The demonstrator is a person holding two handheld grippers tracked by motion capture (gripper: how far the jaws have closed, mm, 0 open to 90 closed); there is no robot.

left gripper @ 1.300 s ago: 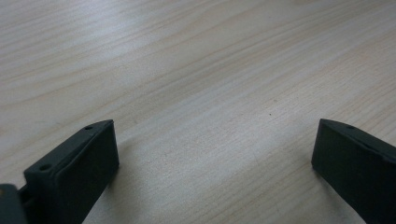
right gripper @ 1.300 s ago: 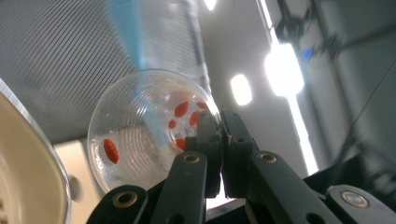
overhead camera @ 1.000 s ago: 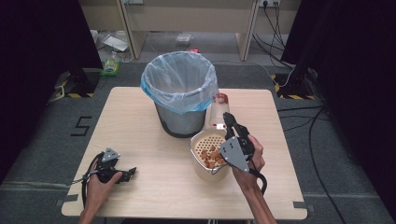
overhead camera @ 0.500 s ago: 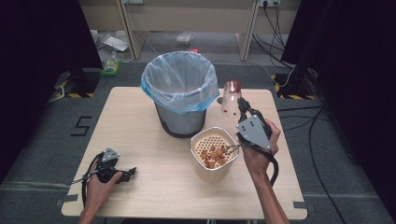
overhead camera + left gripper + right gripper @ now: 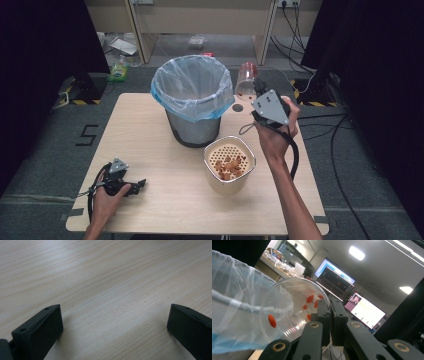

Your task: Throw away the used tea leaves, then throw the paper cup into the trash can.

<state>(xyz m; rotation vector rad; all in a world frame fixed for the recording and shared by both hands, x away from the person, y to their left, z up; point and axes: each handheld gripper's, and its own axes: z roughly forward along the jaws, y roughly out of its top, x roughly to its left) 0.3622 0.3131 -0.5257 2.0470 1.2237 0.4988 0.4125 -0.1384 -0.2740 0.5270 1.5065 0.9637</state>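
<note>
We read a black "5" on the floor (image 5: 88,135); our right hand-held gripper (image 5: 329,315) pinches the clear plastic cup (image 5: 289,312), left hand-held gripper (image 5: 112,322) gapes.

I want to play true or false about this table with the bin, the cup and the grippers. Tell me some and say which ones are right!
1. The right gripper pinches the rim of a clear plastic cup with red bits stuck inside. True.
2. The grey bin with the blue-edged liner bag lies tipped over. False: it stands upright on the pale wooden table.
3. The left gripper holds a spoon. False: its jaws are open, with bare wood between them.
4. The cream perforated container has brownish pieces in it. True.
</note>
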